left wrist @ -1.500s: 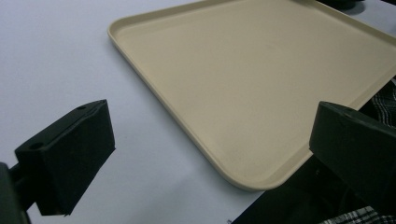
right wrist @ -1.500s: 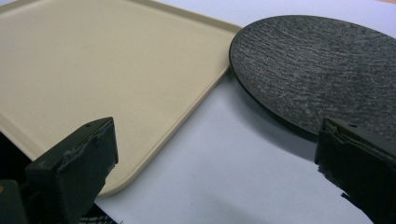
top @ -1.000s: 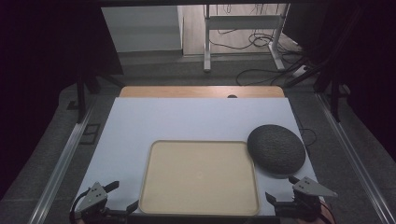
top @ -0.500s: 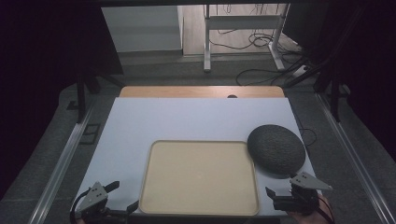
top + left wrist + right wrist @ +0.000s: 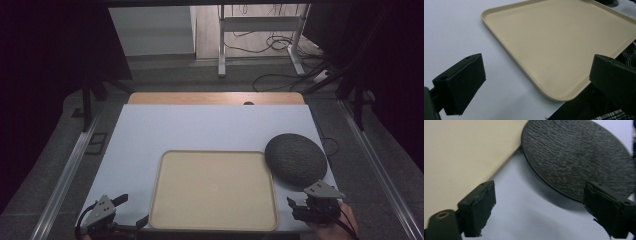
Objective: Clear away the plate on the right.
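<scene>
A beige tray (image 5: 215,190) lies flat on the white bench (image 5: 200,130), close to the near edge, and I use it as the landmark here. A dark grey round plate (image 5: 296,159) lies just beside the far right corner of the tray. In the right gripper view the plate (image 5: 579,157) and the tray (image 5: 461,152) come very close at one place, but I cannot tell if they touch or if the plate's rim goes a little over the tray's rim. The plate has a rough, speckled surface and nothing is on it. The tray is also bare.

The right tool (image 5: 300,207) is just to the right of the tray's near right corner, on the near side of the plate, and a hand (image 5: 332,227) holds it from below. Its jaws have just been closing a little, but they are wide apart and nothing is between them: in its own view the right tool (image 5: 539,212) has only the white bench surface between the two black pads, with the edge of the plate just beyond the right pad. The pads press on nothing.

The left tool (image 5: 131,212) is at the near left corner of the tray. Its jaws are spread wide. In its own view the left tool (image 5: 536,85) has the rounded corner of the tray (image 5: 564,45) between its jaws, but neither pad touches it, so it holds nothing.
</scene>
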Available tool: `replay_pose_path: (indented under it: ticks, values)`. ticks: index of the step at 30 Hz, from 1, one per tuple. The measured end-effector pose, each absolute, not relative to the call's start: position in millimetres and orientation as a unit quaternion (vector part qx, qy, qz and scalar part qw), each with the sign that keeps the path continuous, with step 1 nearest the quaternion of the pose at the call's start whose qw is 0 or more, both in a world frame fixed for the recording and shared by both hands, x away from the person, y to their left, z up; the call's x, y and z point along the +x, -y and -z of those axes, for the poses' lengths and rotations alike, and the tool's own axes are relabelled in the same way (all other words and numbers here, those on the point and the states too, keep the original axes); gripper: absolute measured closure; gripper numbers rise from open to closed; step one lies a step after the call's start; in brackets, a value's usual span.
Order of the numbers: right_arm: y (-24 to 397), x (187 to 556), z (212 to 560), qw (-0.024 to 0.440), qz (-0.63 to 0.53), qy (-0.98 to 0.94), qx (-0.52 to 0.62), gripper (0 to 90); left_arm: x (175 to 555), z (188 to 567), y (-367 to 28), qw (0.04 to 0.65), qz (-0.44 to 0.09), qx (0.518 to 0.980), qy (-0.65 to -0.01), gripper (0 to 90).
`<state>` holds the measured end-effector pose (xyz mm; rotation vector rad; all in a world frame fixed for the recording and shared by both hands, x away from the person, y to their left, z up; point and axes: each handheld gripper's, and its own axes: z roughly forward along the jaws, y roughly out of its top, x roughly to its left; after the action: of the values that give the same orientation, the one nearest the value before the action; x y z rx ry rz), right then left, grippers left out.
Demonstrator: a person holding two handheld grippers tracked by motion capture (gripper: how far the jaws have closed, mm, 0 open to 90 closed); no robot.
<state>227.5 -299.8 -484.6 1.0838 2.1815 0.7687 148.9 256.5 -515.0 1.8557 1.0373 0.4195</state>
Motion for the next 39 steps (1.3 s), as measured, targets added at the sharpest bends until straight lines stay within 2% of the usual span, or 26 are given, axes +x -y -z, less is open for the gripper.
replay_pose_path:
  ticks: [7, 22, 39]
  values:
    - [293.6, 228.3, 487.1, 0.342, -0.233, -0.836, 0.360, 19.9, 148.8, 514.9, -256.4, 0.468, -0.171, 0.757, -0.422, 0.3]
    - [277.7, 229.4, 496.5, 0.412, -0.149, -0.853, 0.283, 24.9, 148.5, 514.9, -256.4, 0.468, -0.173, 0.756, -0.423, 0.3]
    - [260.4, 233.3, 511.0, 0.482, -0.056, -0.856, 0.180, 38.7, 148.5, 514.8, -256.3, 0.468, -0.173, 0.757, -0.422, 0.3]
